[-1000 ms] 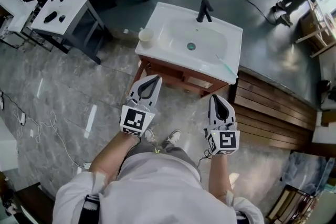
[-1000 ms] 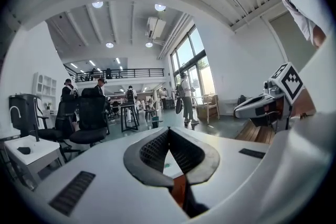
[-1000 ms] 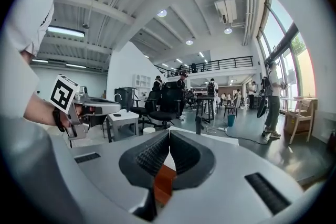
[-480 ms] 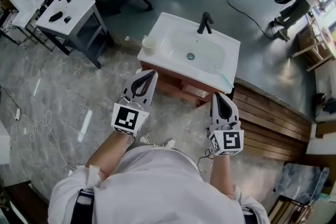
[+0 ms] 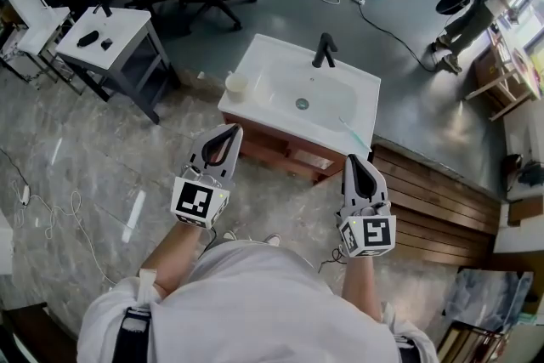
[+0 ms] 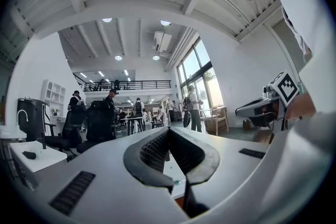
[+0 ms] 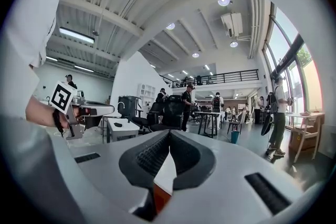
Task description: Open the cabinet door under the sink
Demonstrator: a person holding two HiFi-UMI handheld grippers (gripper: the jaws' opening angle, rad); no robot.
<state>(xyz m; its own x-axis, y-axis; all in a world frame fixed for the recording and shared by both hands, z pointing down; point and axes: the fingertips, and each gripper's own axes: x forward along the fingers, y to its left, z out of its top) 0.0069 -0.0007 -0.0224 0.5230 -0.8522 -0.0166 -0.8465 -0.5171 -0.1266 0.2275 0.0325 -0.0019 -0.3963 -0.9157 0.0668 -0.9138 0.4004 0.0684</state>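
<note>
Left gripper [image 5: 230, 131], right gripper [image 5: 353, 159] closed, empty. Cabinet door [image 5: 270, 147] at 12 o'clock; closed jaws may slip off its edge.

Floor [image 5: 285, 195] in front of the cabinet [image 5: 289, 153] is open, with free room to reach straight at its front. A wooden platform [image 5: 433, 191] crowds the cabinet's right side. A small table [image 5: 93, 38] stands well apart on the left.

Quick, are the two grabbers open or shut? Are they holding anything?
Left gripper: shut, fingers together, holding nothing.
Right gripper: shut, fingers together, holding nothing.
</note>
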